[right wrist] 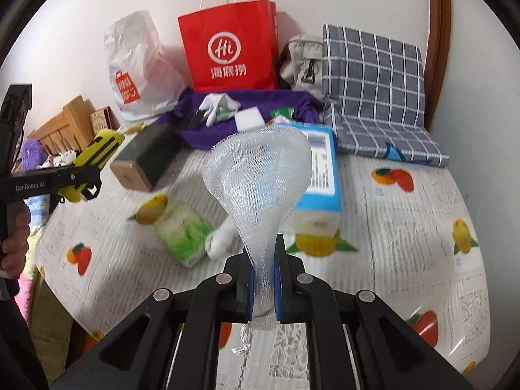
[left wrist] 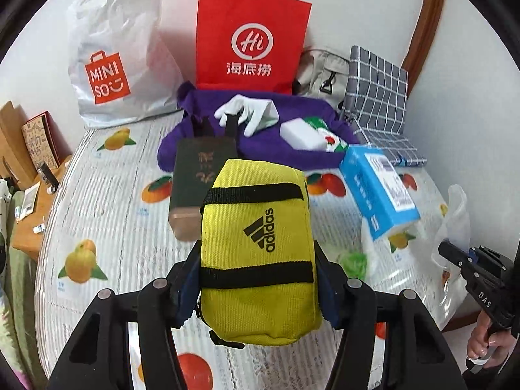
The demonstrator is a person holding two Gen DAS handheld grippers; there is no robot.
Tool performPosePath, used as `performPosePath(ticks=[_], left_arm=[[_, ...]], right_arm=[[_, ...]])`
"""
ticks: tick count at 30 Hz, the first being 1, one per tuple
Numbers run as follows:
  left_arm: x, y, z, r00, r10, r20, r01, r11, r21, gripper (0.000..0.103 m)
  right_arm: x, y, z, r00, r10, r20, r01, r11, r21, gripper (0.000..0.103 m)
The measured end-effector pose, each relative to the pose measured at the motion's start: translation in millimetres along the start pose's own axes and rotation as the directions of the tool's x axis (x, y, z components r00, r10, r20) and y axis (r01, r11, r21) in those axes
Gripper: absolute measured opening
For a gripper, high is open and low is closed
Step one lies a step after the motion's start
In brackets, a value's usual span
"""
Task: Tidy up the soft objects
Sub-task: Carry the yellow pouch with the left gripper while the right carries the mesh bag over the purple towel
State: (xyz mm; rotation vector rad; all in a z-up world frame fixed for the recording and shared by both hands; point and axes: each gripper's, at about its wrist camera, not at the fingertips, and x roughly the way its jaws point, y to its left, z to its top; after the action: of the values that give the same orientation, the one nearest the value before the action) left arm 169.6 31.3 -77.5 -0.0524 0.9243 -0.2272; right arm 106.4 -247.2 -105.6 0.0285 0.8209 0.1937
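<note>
- The left gripper [left wrist: 256, 289] is clamped across the lower part of a yellow fabric pouch with black straps and a black logo [left wrist: 258, 250]; its jaws stand about as far apart as the pouch is wide, pressing both sides.
- The pouch's long axis runs straight forward from the jaws, toward the red paper carrier bag with white handles [left wrist: 252, 37] standing at the wall.
- The right gripper [right wrist: 264, 279] is nearly closed, pinching the narrow neck of a white mesh net sleeve [right wrist: 256, 175], which flares upward and forward into a wide open mouth.
- Both held things hang above the fruit-print table cover [right wrist: 406, 227], well apart from each other: the pouch to the left, the net to the right.
- My judgement: the next move turns on the gap between them. The pouch points at the back row, not at the net's mouth, so either hand must swing inward if one is meant to go into the other.
- The blue and white carton [right wrist: 320, 169] lies just behind the net.
</note>
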Motion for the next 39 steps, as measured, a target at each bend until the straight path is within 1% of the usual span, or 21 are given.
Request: performPosePath(ticks=[4,8,13,23,28,32,39], left_arm=[[1.4,3.0,15.1,1.0,-0.004,0.019,0.004,1.0,-0.009,0.058],[7.8,6.0,33.1,0.999,-0.005,0.032,0.006,1.0,-0.017,0.058],[16.4,9.0,51.6,0.999,0.009,0.039,-0.009,1.0,-0.017,0.058],[36.0,19.4,89.9,0.999,0.012,0.043,-0.009,0.998,-0.064,0.058],[48.7,20.4,111.9,0.999,0.031,0.037,-0.028,0.997,-0.071,0.058],[53.8,18.2,128.9,0.999,0.022,0.046,-0.019,0.998,-0.059,0.058],[68.7,16.2,163.2,0.998,0.038,0.057,-0.036,0.999,-0.04,0.059]], right_arm=[[4.9,-4.8,23.1,1.0,0.016,-0.002,-0.016,0.999,0.032,0.009],[17.8,-4.1,47.5,1.0,0.004,-0.012,-0.004,1.0,0.022,0.009],[33.1,-5.9,72.9,1.0,0.011,-0.01,-0.011,1.0,0.024,0.009],[48.7,-5.3,131.4,0.997,0.027,0.066,-0.026,1.0,-0.015,0.009],[53.7,-1.6,157.6,0.995,0.033,0.093,-0.028,0.998,-0.054,0.009],[67.0,-2.1,176.7,0.995,0.043,0.087,-0.038,0.998,-0.057,0.009],[94.9,-12.1,207.7,0.995,0.078,0.065,-0.078,0.997,-0.004,0.009]])
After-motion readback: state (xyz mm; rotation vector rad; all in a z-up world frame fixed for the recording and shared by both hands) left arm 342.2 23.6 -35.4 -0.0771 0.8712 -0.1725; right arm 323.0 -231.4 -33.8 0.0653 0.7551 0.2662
